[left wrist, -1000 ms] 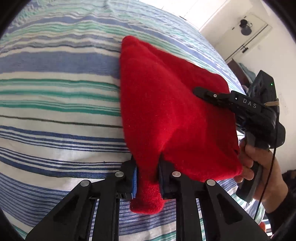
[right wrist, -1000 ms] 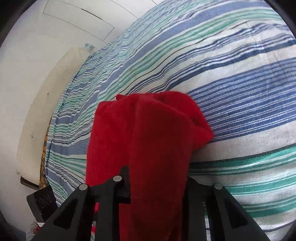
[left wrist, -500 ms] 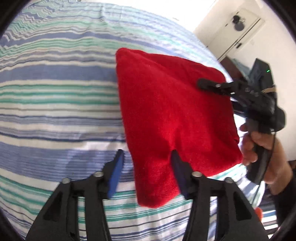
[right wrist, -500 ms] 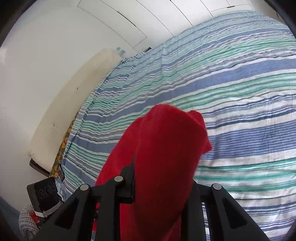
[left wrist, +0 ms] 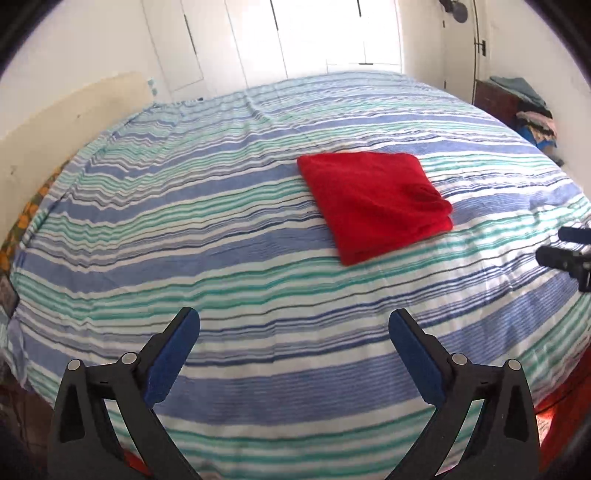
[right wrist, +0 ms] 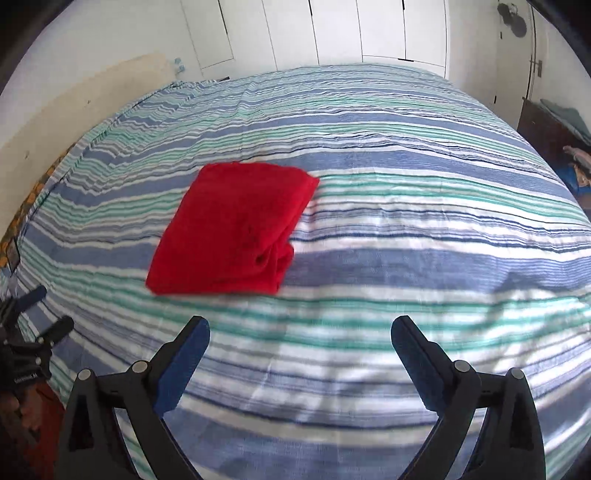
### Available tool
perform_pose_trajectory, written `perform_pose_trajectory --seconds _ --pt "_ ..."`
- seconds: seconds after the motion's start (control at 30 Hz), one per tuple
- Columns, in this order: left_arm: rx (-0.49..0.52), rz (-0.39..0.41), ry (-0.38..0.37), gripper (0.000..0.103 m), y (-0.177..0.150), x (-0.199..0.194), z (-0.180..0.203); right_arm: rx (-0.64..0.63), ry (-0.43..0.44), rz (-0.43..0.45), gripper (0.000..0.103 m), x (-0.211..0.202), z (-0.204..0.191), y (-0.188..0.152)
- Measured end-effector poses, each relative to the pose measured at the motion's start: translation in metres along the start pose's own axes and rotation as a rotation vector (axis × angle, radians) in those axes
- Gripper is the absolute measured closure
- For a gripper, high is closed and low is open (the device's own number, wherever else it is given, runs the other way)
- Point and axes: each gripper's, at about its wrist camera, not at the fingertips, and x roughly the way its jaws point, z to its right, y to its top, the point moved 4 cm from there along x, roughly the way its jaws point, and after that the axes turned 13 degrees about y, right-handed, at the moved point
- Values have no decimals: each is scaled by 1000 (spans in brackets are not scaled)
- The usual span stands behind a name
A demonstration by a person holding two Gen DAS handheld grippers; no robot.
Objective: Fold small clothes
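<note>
Lying folded on striped blue-green bedsheet (left wrist: 229, 229), red fleece garment (left wrist: 373, 201); left gripper (left wrist: 293, 332) & right gripper (right wrist: 300, 338) both spread wide, holding nothing; advise squaring bulged corner

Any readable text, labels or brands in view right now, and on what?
Left gripper body, seen low left in the right wrist view: a small white label, too blurred to read.
Red cloth, striped sheet, right gripper: no text visible.

Striped bed sheet (left wrist: 221, 229), blue/green/white; white closet doors (right wrist: 332, 29) behind; cream headboard (left wrist: 55, 122) at left; clothes pile (left wrist: 535, 122) at right.
</note>
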Motion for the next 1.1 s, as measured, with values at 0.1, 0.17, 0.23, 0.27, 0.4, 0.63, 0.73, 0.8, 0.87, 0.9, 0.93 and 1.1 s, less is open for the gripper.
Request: perform_pose_trajectory --seconds 0.1,0.17,0.23,0.27,0.4,0.63,0.73,0.8,0.87,0.9,0.93,1.1 --pt "-18 -38 10 1 -3 -16 -6 -23 -17 -35 2 -25 -28 -31" --pt "-3 -27 69 1 -5 -25 -11 -43 -37 -55 1 -40 -47 -42" --pt "13 -25 105 1 -8 -35 -17 -53 -34 -72 1 -52 -63 -49" --pt "9 -42 105 1 -9 -40 -20 -61 -31 -76 1 -58 -71 -51" --pt "-31 -120 29 1 -11 -59 -35 -121 -22 -49 1 -87 -102 -48" --pt "-86 -166 -25 1 -18 -73 -45 -137 -33 -3 1 -134 -128 -48" --pt "-59 -152 2 1 -21 -79 -42 -111 -47 -29 1 -141 -124 -57" --pt "-49 -148 10 1 -22 -82 -41 -98 -54 -39 1 -142 -120 -61" --pt "-45 -156 -2 1 -22 -83 -39 -85 -62 -61 1 -140 -118 -65" --pt "-43 -163 -4 1 -23 -83 -39 -81 -63 -68 1 -139 -118 -66" --pt "-41 -168 -5 1 -23 -83 -38 -81 -63 -76 1 -138 -119 -67" --pt "-32 -171 -2 1 -25 -86 -37 -134 -55 -97 1 -137 -135 -68"
